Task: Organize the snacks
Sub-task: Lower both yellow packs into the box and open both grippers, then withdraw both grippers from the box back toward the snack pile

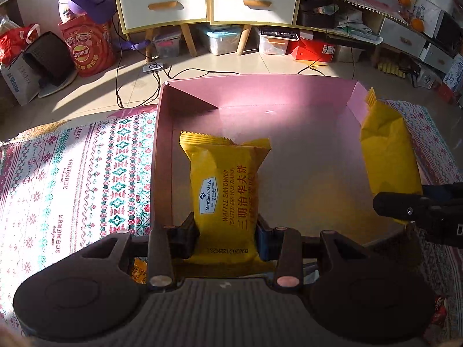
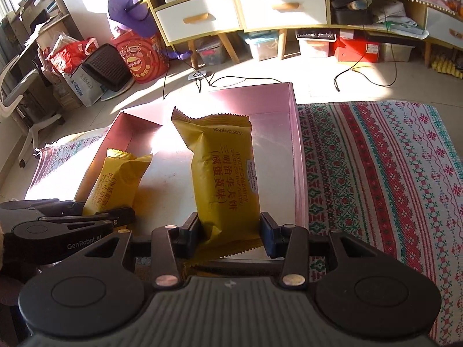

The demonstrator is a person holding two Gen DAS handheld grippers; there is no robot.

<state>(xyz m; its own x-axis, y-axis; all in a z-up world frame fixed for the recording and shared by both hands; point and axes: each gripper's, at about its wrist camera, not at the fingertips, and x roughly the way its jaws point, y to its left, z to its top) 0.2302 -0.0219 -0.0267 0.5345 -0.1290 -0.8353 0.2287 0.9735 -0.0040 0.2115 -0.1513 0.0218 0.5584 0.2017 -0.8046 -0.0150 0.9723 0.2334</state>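
Note:
A pink open box sits on a patterned cloth. My left gripper is shut on a yellow waffle sandwich packet, held over the box's left side. It also shows in the right wrist view with the left gripper at its near end. My right gripper is shut on a second yellow packet, held over the box's right side. In the left wrist view that packet and the right gripper appear at the right.
The patterned cloth spreads on both sides of the box. Beyond the table are cabinets with drawers, storage bins, a red bag, cables on the tiled floor and a chair.

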